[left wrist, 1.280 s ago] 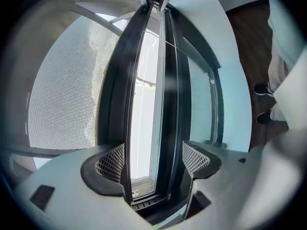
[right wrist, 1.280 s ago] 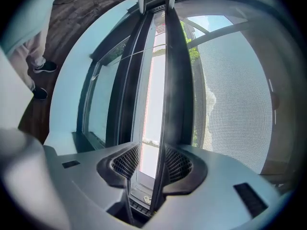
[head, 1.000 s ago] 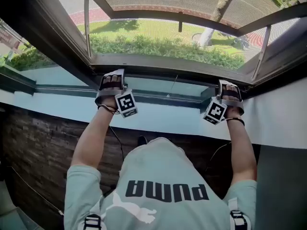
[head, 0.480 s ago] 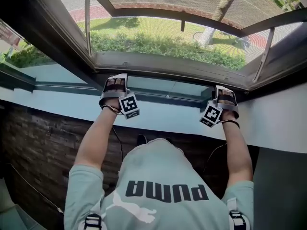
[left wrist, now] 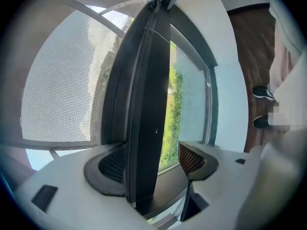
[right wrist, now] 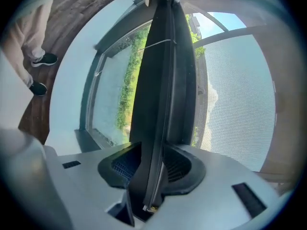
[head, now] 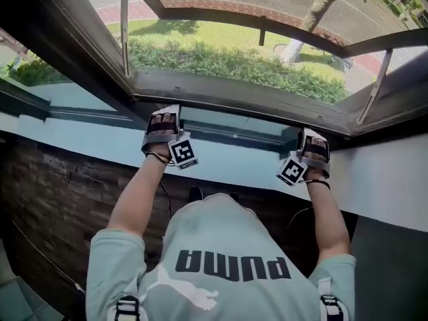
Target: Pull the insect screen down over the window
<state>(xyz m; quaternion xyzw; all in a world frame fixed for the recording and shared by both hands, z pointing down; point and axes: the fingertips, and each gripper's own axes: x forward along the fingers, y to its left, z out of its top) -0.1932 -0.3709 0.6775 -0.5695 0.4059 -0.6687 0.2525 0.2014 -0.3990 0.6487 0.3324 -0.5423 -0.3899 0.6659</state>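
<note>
Dark flat screen bar [left wrist: 148, 104] is pinched by the right gripper [right wrist: 151, 169], the left gripper [left wrist: 153, 159] straddling it, jaws closing but slack.

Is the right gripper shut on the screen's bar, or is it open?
Shut on it. In the right gripper view the right gripper has both pads pressing against the dark bar from either side, no gap showing.

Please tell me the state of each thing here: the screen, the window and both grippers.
screen, mostly down, seems not fully
left gripper, open round the screen's bar, fingers have just been closing
right gripper, shut on the bar
window, seems open
</note>
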